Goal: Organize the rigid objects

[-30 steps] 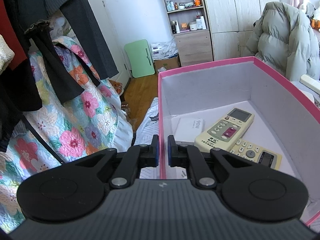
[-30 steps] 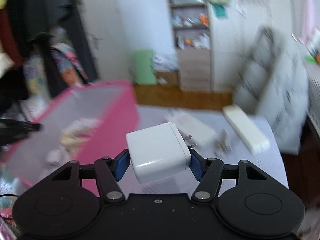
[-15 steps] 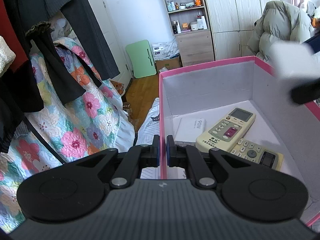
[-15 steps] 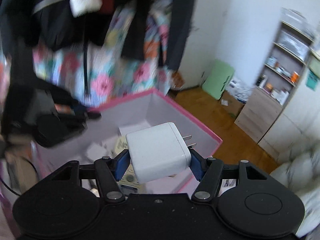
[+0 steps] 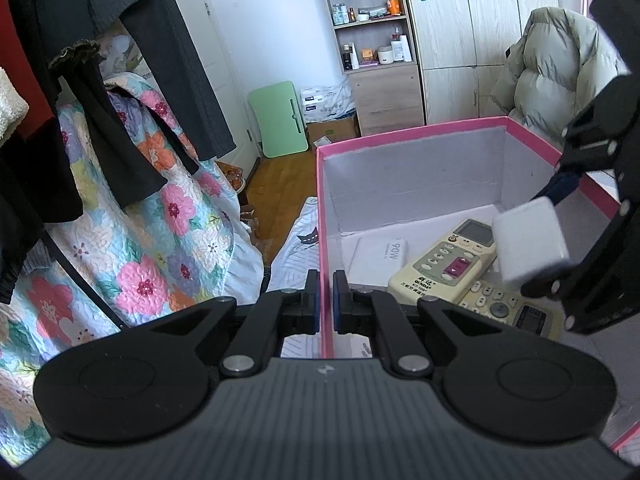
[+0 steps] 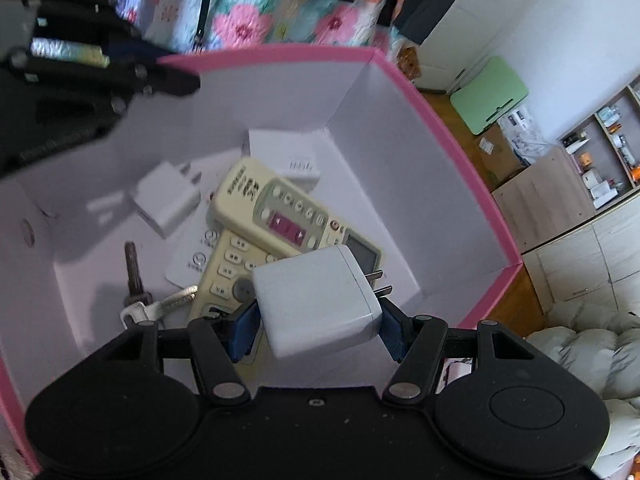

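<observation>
Inside the pink box (image 5: pixel 412 136), a flat white charger block (image 5: pixel 378 254) at the far left reads "90W". Just right of it, the cream remote (image 5: pixel 446 266) bears "QUNDA" with small illegible characters beneath.

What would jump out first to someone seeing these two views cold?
The white plug-in charger clamped in the right tongs, held over the open pink-rimmed box. Below it in the box lie two cream remote controls overlapping in the middle, with a second white charger to their left in the right wrist view. The left tongs are shut on the box's near wall at its rim.
</observation>
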`<action>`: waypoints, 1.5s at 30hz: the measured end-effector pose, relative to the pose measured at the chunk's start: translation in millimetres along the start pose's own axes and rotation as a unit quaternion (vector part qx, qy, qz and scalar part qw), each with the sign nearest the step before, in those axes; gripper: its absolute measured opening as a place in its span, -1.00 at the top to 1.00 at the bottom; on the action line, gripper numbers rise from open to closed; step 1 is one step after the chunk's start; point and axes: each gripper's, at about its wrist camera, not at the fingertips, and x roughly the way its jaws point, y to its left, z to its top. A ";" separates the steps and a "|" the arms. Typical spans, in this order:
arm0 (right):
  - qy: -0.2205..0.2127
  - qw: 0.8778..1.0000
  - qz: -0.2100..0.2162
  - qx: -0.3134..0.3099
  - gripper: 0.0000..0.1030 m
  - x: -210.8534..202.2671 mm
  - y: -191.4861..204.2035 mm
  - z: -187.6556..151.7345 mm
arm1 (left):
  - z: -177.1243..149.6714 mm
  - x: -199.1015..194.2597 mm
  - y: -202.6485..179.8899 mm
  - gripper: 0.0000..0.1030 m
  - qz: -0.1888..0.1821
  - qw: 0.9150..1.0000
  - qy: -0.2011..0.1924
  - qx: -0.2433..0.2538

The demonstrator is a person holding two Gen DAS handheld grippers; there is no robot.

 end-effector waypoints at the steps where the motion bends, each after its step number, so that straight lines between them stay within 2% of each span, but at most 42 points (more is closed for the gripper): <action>1: 0.003 1.000 0.003 -0.001 -0.31 2.9 -0.3 -0.7 | 0.1 0.1 0.1 0.90 0.000 1.000 0.000 0.000; 3: -0.011 1.000 -0.009 0.004 -0.33 0.9 -1.1 -5.8 | 0.7 0.5 2.0 0.90 -0.001 1.000 0.000 -0.001; 4: -0.019 0.999 -0.030 0.005 -0.34 -3.8 -1.7 -8.1 | 0.6 0.3 2.3 0.90 -0.001 1.000 0.000 -0.002; 6: -0.050 0.997 -0.059 0.007 -0.36 -21.1 -4.6 -14.2 | 0.5 0.3 2.3 0.90 -0.002 1.000 -0.001 -0.002; 8: -0.086 0.993 -0.068 0.032 -0.36 -41.7 -11.6 -22.0 | 0.1 0.3 2.2 0.90 0.001 1.000 0.000 0.002; 12: -0.170 0.978 -0.074 0.096 -0.37 -85.6 -25.8 -53.3 | 0.3 0.4 4.3 0.89 -0.001 1.000 -0.001 -0.001; 14: -0.187 0.971 -0.086 0.122 -0.38 -98.6 -31.0 -75.9 | 0.3 0.6 4.8 0.89 -0.001 1.000 0.000 -0.002; 17: -0.191 0.962 -0.103 0.165 -0.38 -106.3 -38.2 -109.4 | 0.3 0.9 4.9 0.89 -0.001 1.000 0.000 -0.002; 21: -0.182 0.943 -0.091 0.264 -0.37 -100.3 -56.2 -152.9 | 0.4 1.1 4.7 0.89 0.001 1.000 0.000 0.001; 26: -0.179 0.892 -0.067 0.409 -0.34 -68.1 -54.9 -206.6 | 0.4 0.8 4.8 0.89 -0.002 1.000 0.000 -0.002; 29: -0.170 0.871 -0.070 0.455 -0.34 -43.0 -55.8 -223.4 | 0.0 0.3 6.5 0.88 -0.004 1.000 0.000 -0.005; 33: -0.152 0.858 -0.119 0.475 -0.31 -14.1 -63.8 -238.9 | 0.1 0.2 7.5 0.88 -0.001 1.000 0.000 -0.001; 39: -0.135 0.832 -0.117 0.524 -0.30 19.9 -87.2 -254.7 | -0.5 0.3 6.6 0.87 -0.001 1.000 0.002 0.000; 42: -0.141 0.833 -0.138 0.517 -0.26 28.6 -91.8 -251.2 | -0.6 0.8 5.0 0.87 0.002 1.000 0.003 0.003; 44: -0.140 0.838 -0.157 0.503 -0.13 32.9 -93.7 -245.6 | -0.8 0.8 4.5 0.87 0.003 1.000 0.003 0.004; 45: -0.137 0.841 -0.168 0.495 0.25 32.7 -93.4 -244.2 | -0.8 1.0 4.6 0.87 0.002 1.000 0.003 0.002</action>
